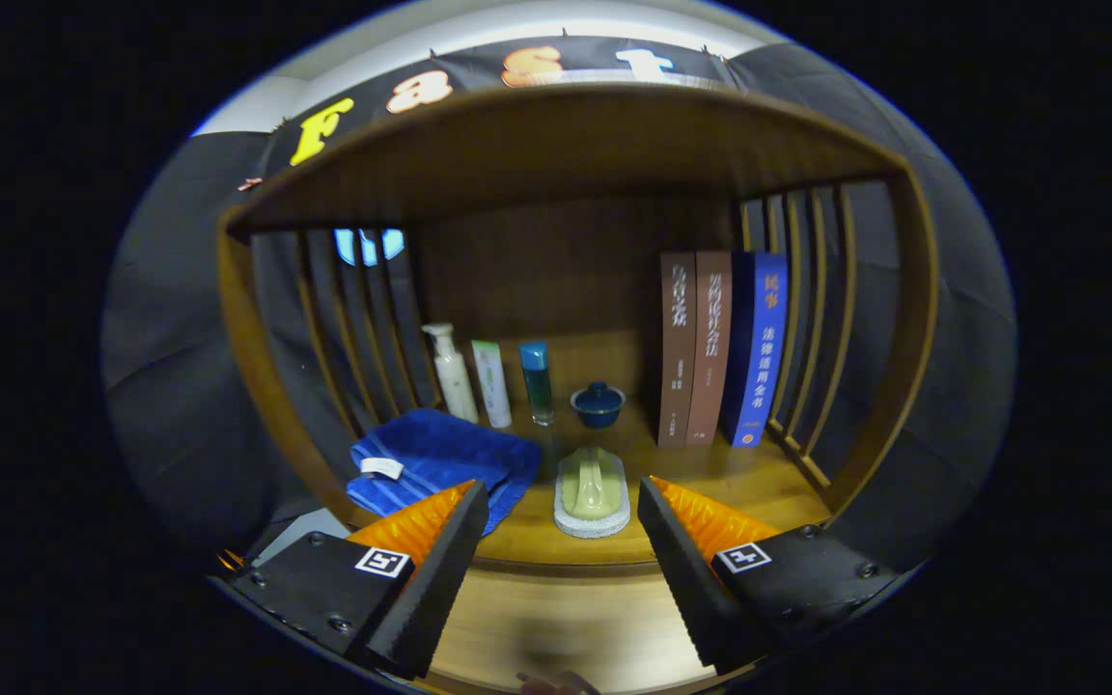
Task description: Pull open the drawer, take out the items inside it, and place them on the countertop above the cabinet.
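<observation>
Fingers (556, 541) spread wide, holding nothing, aimed at the pale brush (592, 490) sitting on the desk (730, 473) just ahead. Can't spot the drawer from here. Drifting left could easily snag the blue towel (435, 461) and drag it off.

We hold the gripper (563, 502) with its fingers spread wide and empty; just beyond them a pale green handled scrub brush (592, 490) lies on the wooden countertop (749, 483), beside a folded blue towel (440, 458).

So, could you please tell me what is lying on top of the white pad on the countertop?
A pale green brush lies on the white pad, ahead of the open gripper. The pad's middle underneath is covered.
</observation>
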A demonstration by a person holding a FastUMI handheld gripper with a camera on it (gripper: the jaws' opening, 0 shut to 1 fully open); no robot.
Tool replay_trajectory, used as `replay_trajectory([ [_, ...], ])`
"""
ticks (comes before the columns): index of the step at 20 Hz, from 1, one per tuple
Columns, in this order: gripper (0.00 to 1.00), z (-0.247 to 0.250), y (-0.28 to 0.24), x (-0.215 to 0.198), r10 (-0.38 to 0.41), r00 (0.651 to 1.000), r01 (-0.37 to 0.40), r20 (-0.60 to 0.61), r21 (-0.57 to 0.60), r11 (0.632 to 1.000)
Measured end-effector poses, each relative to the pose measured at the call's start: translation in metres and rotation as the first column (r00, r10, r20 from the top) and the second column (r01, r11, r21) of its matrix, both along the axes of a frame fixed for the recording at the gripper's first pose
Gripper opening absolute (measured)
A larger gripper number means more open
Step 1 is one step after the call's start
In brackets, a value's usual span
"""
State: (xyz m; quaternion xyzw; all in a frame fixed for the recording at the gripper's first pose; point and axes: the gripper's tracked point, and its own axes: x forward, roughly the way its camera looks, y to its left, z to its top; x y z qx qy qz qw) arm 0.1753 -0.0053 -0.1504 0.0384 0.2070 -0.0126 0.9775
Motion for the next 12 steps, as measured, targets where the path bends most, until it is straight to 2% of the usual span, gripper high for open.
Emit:
replay_trajectory([
  [5,0.99,0.030,0.009,-0.089,0.002,0.990,-0.003,0.143,0.004,1.000],
  [12,0.99,-0.025,0.004,-0.204,-0.077,0.974,0.074,0.212,0.019,0.997],
])
